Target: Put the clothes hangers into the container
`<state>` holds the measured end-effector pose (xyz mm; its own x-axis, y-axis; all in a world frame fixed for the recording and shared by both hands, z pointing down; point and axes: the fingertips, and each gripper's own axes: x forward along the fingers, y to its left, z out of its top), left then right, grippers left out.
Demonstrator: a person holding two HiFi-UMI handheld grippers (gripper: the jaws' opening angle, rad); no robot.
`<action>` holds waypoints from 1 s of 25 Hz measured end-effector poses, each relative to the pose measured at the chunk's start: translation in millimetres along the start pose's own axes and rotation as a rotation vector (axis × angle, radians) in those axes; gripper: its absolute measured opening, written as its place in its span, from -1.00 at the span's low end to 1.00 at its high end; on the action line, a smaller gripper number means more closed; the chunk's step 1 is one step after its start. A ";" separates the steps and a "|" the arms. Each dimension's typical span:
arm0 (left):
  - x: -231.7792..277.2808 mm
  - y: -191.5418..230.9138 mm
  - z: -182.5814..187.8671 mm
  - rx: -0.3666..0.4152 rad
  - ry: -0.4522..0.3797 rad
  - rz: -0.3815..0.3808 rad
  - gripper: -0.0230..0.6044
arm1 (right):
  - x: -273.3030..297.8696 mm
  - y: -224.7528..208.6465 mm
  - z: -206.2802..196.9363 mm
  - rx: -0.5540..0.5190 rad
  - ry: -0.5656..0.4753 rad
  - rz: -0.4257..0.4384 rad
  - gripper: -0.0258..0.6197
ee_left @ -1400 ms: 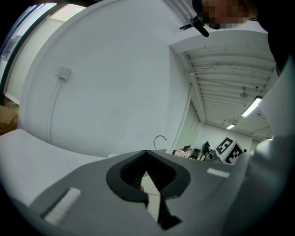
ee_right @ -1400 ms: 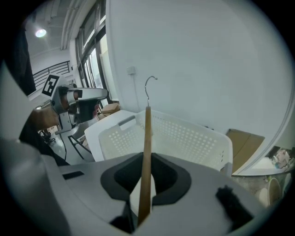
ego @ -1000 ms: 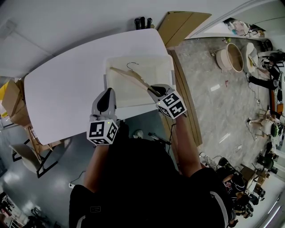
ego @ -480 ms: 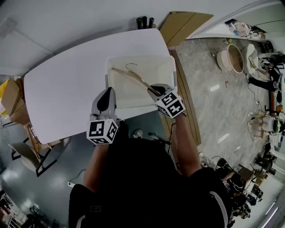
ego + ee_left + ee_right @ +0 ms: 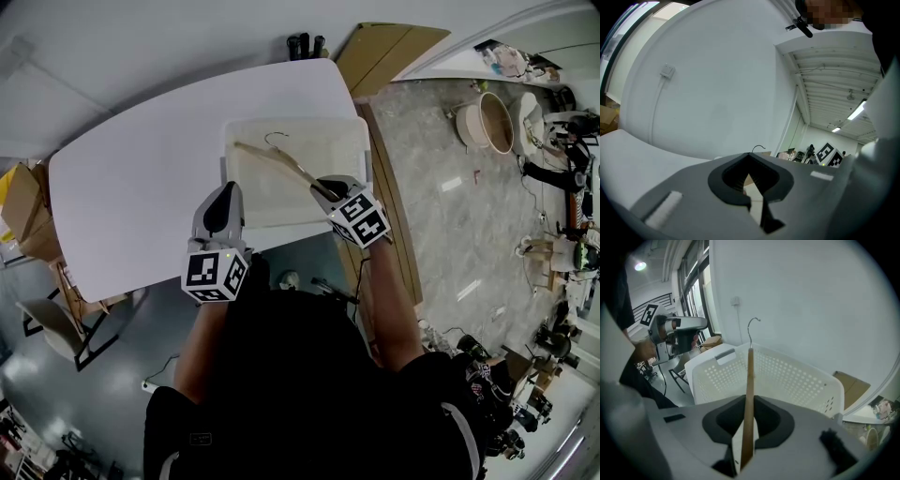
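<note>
Right hand-held gripper (image 5: 328,193) clamped on one end of the wooden hanger (image 5: 279,161) | hanger slants across the inside of the white basket (image 5: 292,123) on the bench (image 5: 141,187) | left hand-held gripper (image 5: 223,195) jaws together, empty, above the bench's near edge

A white table (image 5: 141,187) with rounded corners stands against a plain white wall (image 5: 717,70) that carries a small socket plate (image 5: 668,71). The floor (image 5: 112,394) near it is glossy grey, and to the right it changes to mottled stone tiles (image 5: 450,216). Flat cardboard sheets (image 5: 384,52) lean by the table's far corner, cardboard boxes (image 5: 23,211) sit at its left, and a round beige tub (image 5: 492,120) stands on the tiles. Strip lights (image 5: 855,111) glow on a ribbed ceiling. Tall windows (image 5: 696,287) line one side.
</note>
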<state>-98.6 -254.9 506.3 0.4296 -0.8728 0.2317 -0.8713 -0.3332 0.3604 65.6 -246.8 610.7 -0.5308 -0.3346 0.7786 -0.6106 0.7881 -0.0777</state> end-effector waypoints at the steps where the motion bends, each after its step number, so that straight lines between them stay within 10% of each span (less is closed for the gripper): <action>1: 0.9 -1.1 -0.3 0.001 0.001 0.000 -0.91 | -0.1 -0.4 -0.2 -0.002 0.000 0.000 -0.73; 25: -21.5 -2.9 -2.9 0.009 -0.024 0.030 -0.91 | 6.4 30.1 -0.2 -0.261 0.040 -0.068 -0.73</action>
<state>-104.6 -234.1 502.9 0.3977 -0.8905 0.2208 -0.8858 -0.3100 0.3452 44.0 -225.1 613.5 -0.4669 -0.3745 0.8011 -0.4689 0.8729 0.1348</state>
